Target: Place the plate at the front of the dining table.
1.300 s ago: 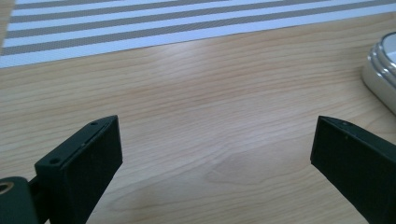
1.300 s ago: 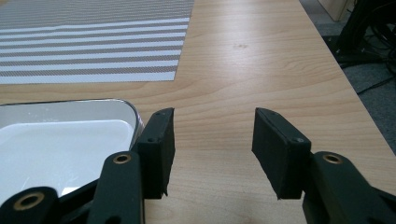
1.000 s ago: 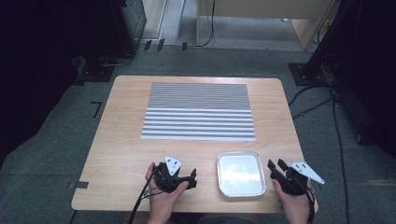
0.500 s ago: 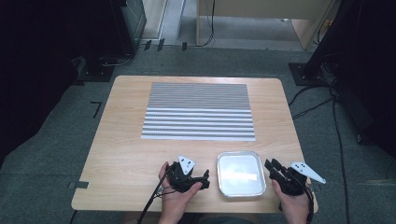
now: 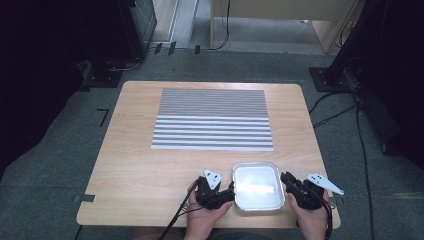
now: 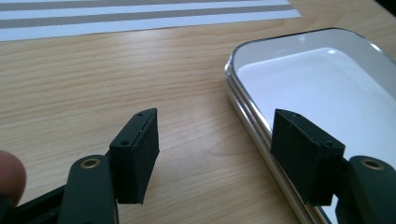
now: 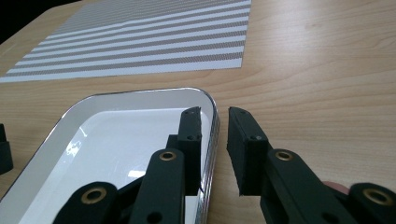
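High view. A wooden table [image 5: 150,165] carries a striped mat [image 5: 212,119] across its far half and a shallow white tray [image 5: 257,185] with a metal rim near the front edge. The left gripper [image 5: 227,193] lies just beside the tray's left edge, and the right gripper [image 5: 286,180] sits at the tray's right edge. Each is held in a hand that enters from the bottom of the frame. Black cables run over the grey floor around the table.

Left gripper view. The left gripper [image 6: 212,154] straddles the tray's rim [image 6: 245,105]: one jaw stands over the bare wood outside the tray, the other over the rim and white inside. The jaws have just been closing, yet a wide gap remains and neither pad presses on the rim, so the gripper reads as open. A fingertip shows at the lower left corner. The mat [image 6: 140,16] lies beyond.

Right gripper view. The right gripper [image 7: 215,140] has one jaw inside the tray [image 7: 116,135] and one outside, with the rim between them. These jaws have also just been closing; a narrow slit still separates the outer pad from the rim, and firm contact cannot be confirmed. The mat [image 7: 149,42] occupies the far part of the table [image 7: 327,70].
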